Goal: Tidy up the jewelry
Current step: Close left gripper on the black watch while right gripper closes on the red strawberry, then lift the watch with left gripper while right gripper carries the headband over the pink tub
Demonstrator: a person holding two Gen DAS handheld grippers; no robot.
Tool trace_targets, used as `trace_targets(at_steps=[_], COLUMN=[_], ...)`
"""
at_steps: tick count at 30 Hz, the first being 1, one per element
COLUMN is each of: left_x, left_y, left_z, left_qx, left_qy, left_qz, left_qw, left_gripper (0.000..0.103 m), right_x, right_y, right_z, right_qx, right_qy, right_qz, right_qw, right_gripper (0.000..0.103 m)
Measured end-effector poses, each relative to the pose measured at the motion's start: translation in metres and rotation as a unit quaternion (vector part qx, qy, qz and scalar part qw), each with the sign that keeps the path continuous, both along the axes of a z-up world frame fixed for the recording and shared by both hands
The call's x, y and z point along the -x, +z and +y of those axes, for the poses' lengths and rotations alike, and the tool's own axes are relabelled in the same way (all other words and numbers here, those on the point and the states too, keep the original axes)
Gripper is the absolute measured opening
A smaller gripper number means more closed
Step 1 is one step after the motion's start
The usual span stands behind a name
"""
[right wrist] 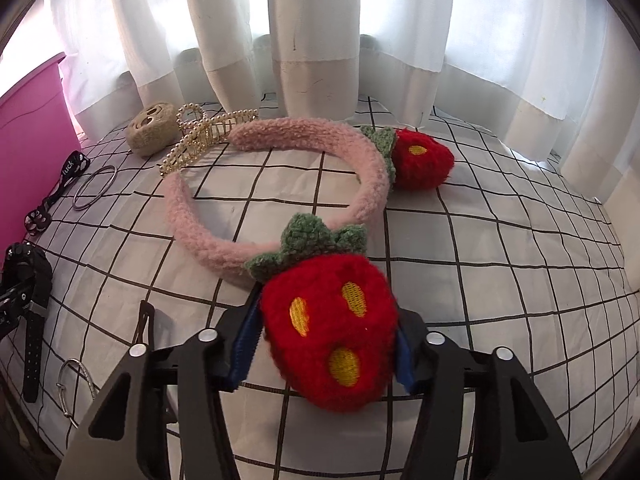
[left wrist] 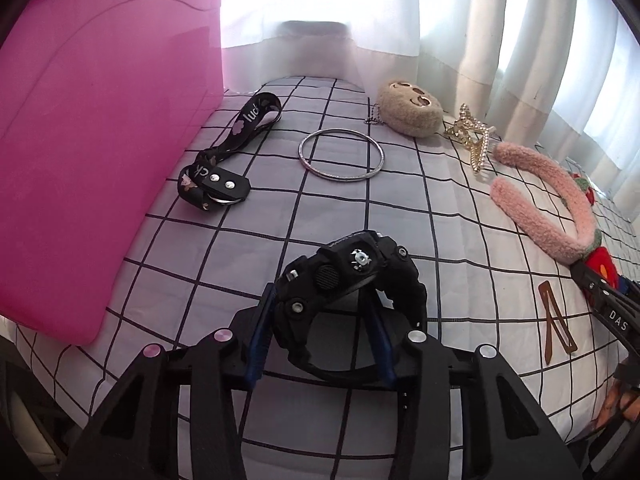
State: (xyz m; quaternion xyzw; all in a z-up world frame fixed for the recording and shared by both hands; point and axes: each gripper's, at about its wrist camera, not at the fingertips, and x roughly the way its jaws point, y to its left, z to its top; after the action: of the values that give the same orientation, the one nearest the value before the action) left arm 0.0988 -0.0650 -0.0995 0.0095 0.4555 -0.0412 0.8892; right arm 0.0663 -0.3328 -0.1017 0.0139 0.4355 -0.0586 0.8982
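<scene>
My left gripper (left wrist: 320, 312) is shut on a black digital watch (left wrist: 348, 272) and holds it above the checked cloth. My right gripper (right wrist: 328, 340) is shut on the near red strawberry (right wrist: 332, 328) of a pink fuzzy headband (right wrist: 280, 136), which lies on the cloth. The headband also shows in the left wrist view (left wrist: 552, 204). A pink storage box (left wrist: 92, 120) stands at the left. A silver bangle (left wrist: 341, 154), a black strap (left wrist: 224, 160), a beige plush charm (left wrist: 412, 110) and a pearl hair claw (left wrist: 474, 140) lie ahead.
A brown snap hair clip (left wrist: 554, 328) lies at the right of the left wrist view. A silver hoop (right wrist: 76, 380) lies at the lower left of the right wrist view. White curtains (right wrist: 320, 40) hang behind the bed. The cloth (right wrist: 500, 260) is white with black grid lines.
</scene>
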Motion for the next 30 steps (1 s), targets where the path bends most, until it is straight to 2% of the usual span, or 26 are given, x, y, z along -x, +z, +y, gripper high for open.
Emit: trace_targets(at_steps=[4,11,18,30], left_x=[0.001,0.014,0.03,0.058], left_y=[0.0,0.008,0.03,0.076], left_z=[0.0,0.005,0.007,0.02], left_qx=[0.005,0.017,0.028,0.051], left_qy=[-0.01,-0.025,-0.039,-0.047], left_qz=[-0.007,-0.019,-0.047,-0.107], left_qw=[0.9999,0.9994,0.9977,0.9919], left_gripper=[0.038,0.03,0.022,0.022], right_x=[0.002,0.019,0.042,0.07], right_y=[0.0,0.011,0.036,0.082], right_z=[0.002,0.001,0.004,0.02], right_qx=[-0.002,-0.034,-0.06,-0.069], right_qy=[0.006,0.01,0.016,0.039], right_qz=[-0.005,-0.044,-0.088,-0.149], right_qw=[1.0,0.998,0.994,0.986], right_gripper=[0.04,0.039,0.038,0.038])
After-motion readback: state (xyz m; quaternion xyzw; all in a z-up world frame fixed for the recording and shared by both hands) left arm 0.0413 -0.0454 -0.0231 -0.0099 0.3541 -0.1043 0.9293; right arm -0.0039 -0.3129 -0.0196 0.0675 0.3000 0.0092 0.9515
